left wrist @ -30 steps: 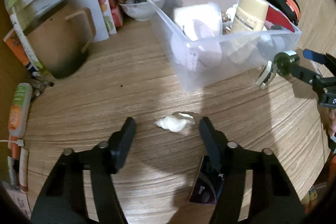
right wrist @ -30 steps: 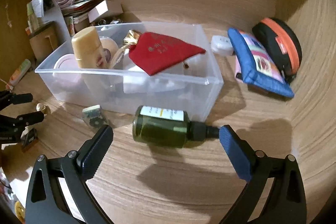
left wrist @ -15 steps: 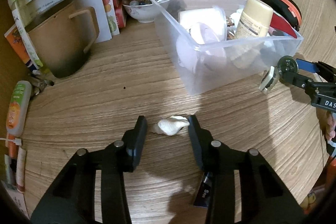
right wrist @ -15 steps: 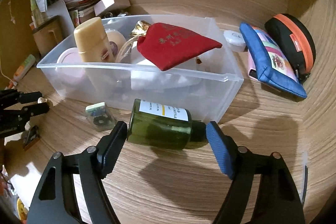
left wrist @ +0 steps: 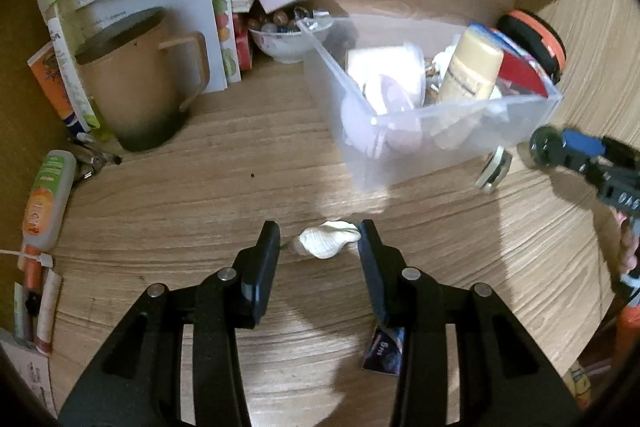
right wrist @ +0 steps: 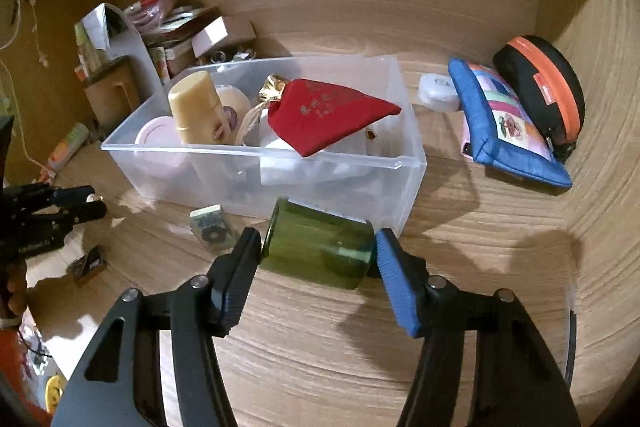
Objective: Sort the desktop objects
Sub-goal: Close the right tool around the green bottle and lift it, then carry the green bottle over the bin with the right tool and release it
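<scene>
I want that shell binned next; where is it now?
In the left wrist view, the white shell lies on the desk between the left gripper fingers, in front of the clear bin.

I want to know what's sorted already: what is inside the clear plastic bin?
In the clear bin: a cream bottle, a red pouch on top of white items, a round white tub and a pinkish lid. Whatever lies beneath the pouch is covered.

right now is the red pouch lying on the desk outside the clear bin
No, the red pouch rests inside the clear bin, atop the other items.
</scene>
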`<state>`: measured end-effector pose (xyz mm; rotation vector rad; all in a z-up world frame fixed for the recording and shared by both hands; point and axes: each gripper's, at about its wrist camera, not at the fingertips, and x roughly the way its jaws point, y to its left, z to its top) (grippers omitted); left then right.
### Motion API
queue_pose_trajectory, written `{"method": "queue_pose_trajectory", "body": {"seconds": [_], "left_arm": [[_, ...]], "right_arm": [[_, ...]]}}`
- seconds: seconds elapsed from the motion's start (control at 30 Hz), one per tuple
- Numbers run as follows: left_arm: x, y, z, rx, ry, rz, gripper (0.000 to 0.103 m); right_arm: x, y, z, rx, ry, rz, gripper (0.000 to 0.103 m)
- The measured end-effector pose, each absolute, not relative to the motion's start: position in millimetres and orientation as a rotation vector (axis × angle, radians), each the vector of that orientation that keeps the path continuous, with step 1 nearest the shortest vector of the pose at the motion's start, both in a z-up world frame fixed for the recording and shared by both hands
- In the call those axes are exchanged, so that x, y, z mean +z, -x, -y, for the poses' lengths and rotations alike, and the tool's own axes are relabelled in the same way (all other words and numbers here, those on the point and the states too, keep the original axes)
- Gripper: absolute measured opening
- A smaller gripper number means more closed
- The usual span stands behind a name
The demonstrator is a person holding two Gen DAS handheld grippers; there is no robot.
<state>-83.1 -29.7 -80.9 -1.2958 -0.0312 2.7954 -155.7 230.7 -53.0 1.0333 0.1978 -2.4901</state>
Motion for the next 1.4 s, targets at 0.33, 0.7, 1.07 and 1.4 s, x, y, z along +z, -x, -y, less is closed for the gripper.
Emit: {"method": "queue_pose_trajectory", "body": {"seconds": [0.33, 0.7, 1.07, 1.4], "left_arm": [[-47.2, 77.0, 33.9, 2.839, 1.18, 0.107, 0.04], [-1.6, 103.0, 25.5, 2.839, 1.049, 0.106, 0.04], [9.7, 158.4, 9.8, 2.774, 1.077, 0.135, 0.04], [3.4, 203.1, -10.9, 2.707, 1.123, 0.115, 0.04]], "right_arm": [[-38.0, 143.0, -239.4, -2.521, -0.978, -0.182, 0.055], [13.8, 140.7, -244.6, -2.573, -0.801, -0.172, 0.055], [34.7, 174.5, -229.9, -2.562, -0.741, -0.144, 0.055], [28.4, 227.2, -208.0, -2.52, -0.81, -0.181, 0.055]]}}
